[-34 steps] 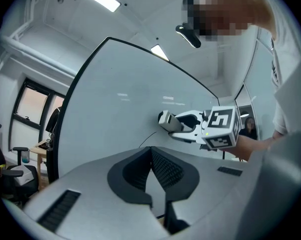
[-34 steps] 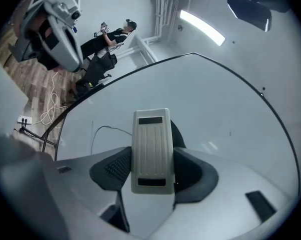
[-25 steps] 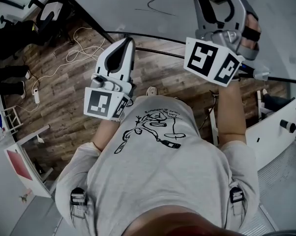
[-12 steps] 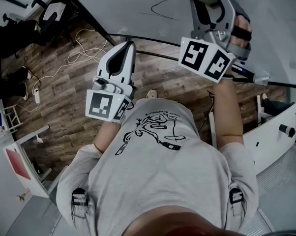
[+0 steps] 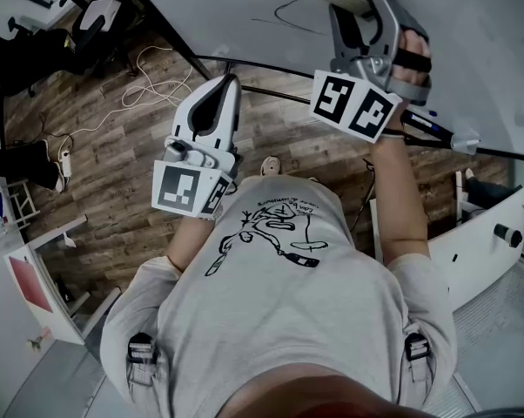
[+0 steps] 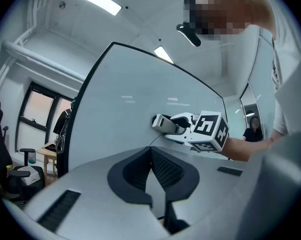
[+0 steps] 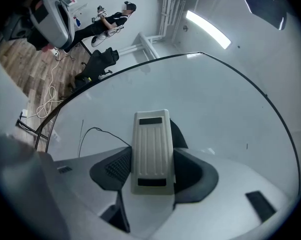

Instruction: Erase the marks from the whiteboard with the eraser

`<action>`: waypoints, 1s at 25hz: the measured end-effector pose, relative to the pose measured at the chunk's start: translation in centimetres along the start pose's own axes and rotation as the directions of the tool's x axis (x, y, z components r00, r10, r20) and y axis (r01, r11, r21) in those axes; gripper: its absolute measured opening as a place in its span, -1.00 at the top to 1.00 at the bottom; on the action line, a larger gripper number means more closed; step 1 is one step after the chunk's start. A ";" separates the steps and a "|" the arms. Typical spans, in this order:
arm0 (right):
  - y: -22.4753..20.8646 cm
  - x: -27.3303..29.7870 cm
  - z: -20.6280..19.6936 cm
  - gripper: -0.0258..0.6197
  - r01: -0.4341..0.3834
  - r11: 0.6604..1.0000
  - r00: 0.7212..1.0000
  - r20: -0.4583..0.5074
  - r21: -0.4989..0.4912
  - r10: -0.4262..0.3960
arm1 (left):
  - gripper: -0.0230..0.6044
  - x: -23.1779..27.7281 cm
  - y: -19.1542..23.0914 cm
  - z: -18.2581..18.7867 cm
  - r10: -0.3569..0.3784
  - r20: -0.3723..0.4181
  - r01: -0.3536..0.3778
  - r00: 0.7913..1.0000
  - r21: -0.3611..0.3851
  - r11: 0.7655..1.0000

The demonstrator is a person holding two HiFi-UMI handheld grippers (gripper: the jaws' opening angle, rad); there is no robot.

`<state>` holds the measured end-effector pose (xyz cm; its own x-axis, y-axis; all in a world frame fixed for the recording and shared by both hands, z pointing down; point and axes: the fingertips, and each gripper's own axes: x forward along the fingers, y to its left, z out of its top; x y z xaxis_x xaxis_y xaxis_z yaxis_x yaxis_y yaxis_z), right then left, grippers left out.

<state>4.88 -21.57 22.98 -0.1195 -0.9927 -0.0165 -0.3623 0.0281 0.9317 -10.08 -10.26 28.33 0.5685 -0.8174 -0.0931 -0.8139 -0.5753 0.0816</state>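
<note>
Centrally, the right claw (image 7: 151,170) grips a ribbed, cream plastic eraser (image 7: 151,136) before the glossy whiteboard (image 7: 220,104); the left claw (image 6: 151,156) is clenched and empty.

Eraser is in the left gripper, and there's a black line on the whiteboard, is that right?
Not quite. The eraser sits clamped in the right gripper, not the left; the right gripper view shows it. The left gripper is shut on nothing. The black line on the whiteboard is there.

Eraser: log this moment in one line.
right gripper: shut on eraser | left gripper: shut, empty | whiteboard: mark not yet erased, left of eraser
</note>
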 end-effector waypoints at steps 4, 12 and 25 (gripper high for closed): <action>1.4 0.2 -0.2 0.12 -0.012 1.000 1.000 -0.003 -0.010 0.012 | 0.86 -0.3 0.1 -0.1 0.008 -0.003 -0.008 1.000 -0.001 1.000; 2.3 0.4 0.0 0.12 -0.009 1.000 1.000 0.001 -0.027 0.009 | 0.86 -0.8 0.4 -0.4 0.019 -0.016 -0.019 1.000 -0.004 1.000; 5.8 1.0 -0.1 0.12 -0.043 0.996 0.999 0.001 -0.076 0.043 | 0.86 -1.1 0.7 -1.3 0.034 -0.038 -0.034 0.999 -0.012 0.999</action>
<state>2.78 -22.37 28.47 -0.1358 -0.9905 0.0230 -0.2856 0.0614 0.9564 -11.13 -9.77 29.78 0.5447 -0.8370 -0.0520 -0.8314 -0.5471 0.0969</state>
